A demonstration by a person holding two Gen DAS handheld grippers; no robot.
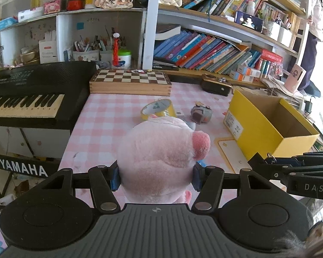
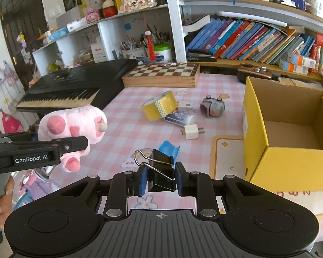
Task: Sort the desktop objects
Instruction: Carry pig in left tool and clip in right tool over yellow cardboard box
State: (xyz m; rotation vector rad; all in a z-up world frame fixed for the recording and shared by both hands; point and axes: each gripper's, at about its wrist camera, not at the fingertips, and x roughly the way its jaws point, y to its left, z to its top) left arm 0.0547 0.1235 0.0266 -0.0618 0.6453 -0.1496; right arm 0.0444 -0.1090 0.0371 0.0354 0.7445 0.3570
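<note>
My left gripper point(image 1: 156, 177) is shut on a pink plush toy point(image 1: 159, 159), held above the pink checked tablecloth point(image 1: 109, 116); the right wrist view shows the same plush toy point(image 2: 75, 124) at the left, clamped in the left gripper point(image 2: 60, 148). My right gripper point(image 2: 161, 180) is shut on a black binder clip point(image 2: 161, 172), also lifted off the table. An open yellow cardboard box point(image 2: 286, 163) stands empty at the right. On the cloth lie a yellow tape roll point(image 2: 159, 105), a grey toy point(image 2: 213, 107), a white charger plug point(image 2: 192, 131) and a small tube point(image 2: 179, 118).
A black keyboard point(image 2: 75, 86) fills the left side. A wooden chessboard box point(image 2: 161, 75) sits at the back, with bookshelves point(image 2: 258, 40) behind. A blue scrap point(image 2: 169, 147) lies near the binder clip. A person point(image 1: 314, 21) stands at the far right.
</note>
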